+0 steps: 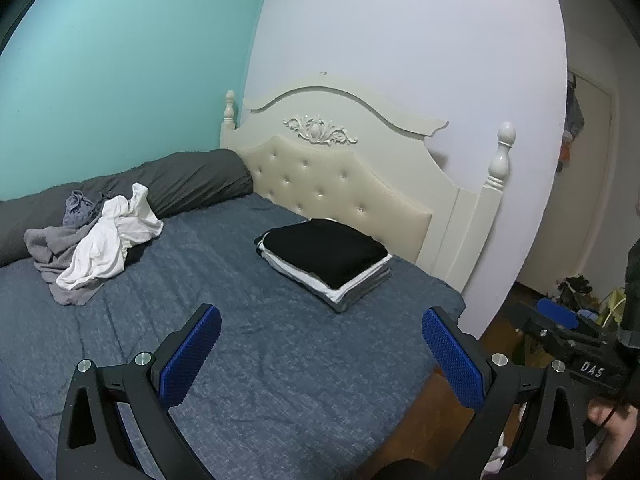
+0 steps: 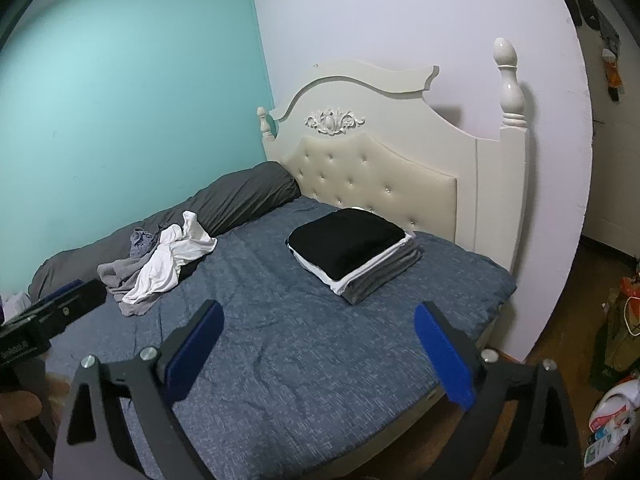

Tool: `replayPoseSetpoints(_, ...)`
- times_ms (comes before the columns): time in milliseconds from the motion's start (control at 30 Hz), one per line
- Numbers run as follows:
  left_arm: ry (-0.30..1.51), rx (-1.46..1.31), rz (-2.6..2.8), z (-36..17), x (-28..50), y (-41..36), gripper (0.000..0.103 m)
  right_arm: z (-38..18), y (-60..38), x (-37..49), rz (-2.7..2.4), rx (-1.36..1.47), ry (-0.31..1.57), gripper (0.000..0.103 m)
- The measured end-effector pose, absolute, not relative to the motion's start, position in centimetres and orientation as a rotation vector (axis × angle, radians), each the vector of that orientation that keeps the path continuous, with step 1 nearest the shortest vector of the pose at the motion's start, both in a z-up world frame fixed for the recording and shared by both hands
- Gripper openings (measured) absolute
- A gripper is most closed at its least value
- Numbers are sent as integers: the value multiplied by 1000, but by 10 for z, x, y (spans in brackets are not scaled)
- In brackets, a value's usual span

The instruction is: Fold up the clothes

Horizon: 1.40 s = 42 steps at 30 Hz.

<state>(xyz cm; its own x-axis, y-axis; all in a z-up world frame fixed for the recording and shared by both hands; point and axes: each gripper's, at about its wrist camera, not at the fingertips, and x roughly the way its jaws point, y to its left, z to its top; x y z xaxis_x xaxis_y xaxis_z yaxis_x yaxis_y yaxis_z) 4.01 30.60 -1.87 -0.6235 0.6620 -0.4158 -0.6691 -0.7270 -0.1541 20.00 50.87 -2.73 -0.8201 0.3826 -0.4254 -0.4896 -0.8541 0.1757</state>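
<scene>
A neat stack of folded clothes, black on top of white and grey, lies on the blue bedspread near the headboard. A loose heap of white and grey garments lies unfolded toward the far left, against a dark grey rolled quilt. My left gripper hovers open above the near part of the bed, with nothing between its blue pads. My right gripper also stands open and empty over the bed, short of both piles.
A cream tufted headboard with posts closes the bed's far end, and a teal wall runs along its left side. Wooden floor to the right holds bags and clutter. A doorway opens at the far right.
</scene>
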Motion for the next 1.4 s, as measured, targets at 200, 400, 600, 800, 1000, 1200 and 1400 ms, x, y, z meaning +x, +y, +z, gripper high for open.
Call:
replayPoseSetpoints(200, 40, -597, 2324, -23, 41, 307, 103, -25, 505, 203, 2590, -523, 376, 97)
replayPoseSetpoints(400, 49, -597, 2325, -26, 42, 307, 103, -24, 503, 207, 2582, -514, 365, 99)
replayPoseSetpoints(600, 50, -577, 2344, -25, 45, 308, 103, -25, 504, 209, 2578, -511, 375, 102)
replayPoseSetpoints(800, 54, -575, 2346, -24, 47, 309, 103, -25, 505, 210, 2573, -513, 373, 102)
replayPoseSetpoints(1000, 47, -586, 2346, -24, 48, 309, 103, -26, 504, 209, 2573, -519, 360, 103)
replayPoseSetpoints(1200, 55, -589, 2342, -25, 50, 309, 103, -26, 505, 210, 2571, -515, 358, 103)
replayPoseSetpoints(1400, 56, -588, 2341, -26, 51, 309, 103, -25, 503, 210, 2570, -512, 342, 103)
